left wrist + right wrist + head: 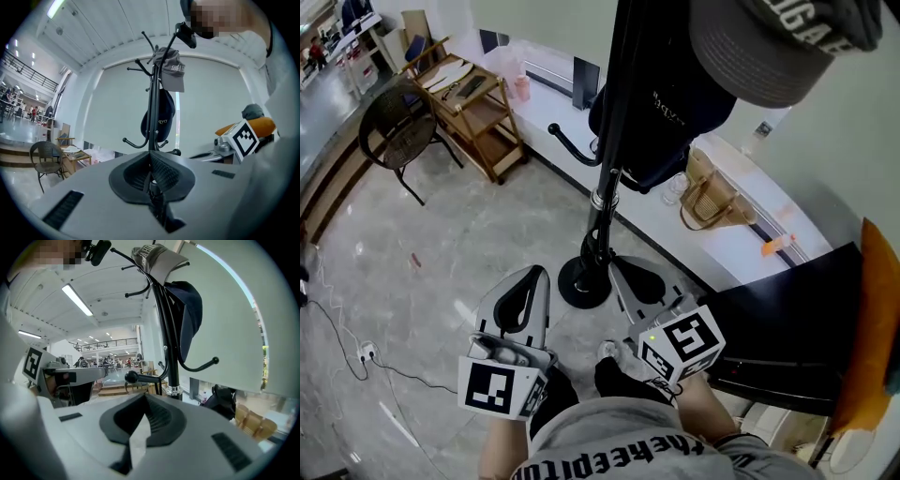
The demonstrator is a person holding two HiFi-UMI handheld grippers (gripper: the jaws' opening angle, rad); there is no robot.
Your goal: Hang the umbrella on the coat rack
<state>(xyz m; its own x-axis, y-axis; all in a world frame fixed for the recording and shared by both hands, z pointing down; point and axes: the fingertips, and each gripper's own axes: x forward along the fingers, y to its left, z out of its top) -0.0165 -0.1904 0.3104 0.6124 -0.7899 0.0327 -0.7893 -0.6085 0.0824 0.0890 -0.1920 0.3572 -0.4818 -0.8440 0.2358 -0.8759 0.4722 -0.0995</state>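
While both claws face the coat rack (584, 281), we hold the left claw (530, 281) with its jaws together and nothing between them. The right claw (623, 277) is likewise closed and empty. We read the black umbrella (615, 103) as hanging upright against the rack's pole, beside the dark bag (675, 112). Its outline merges with the pole.

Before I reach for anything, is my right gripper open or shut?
Shut. In the right gripper view, the right gripper has its jaws closed together at the tips, and nothing is gripped between them.
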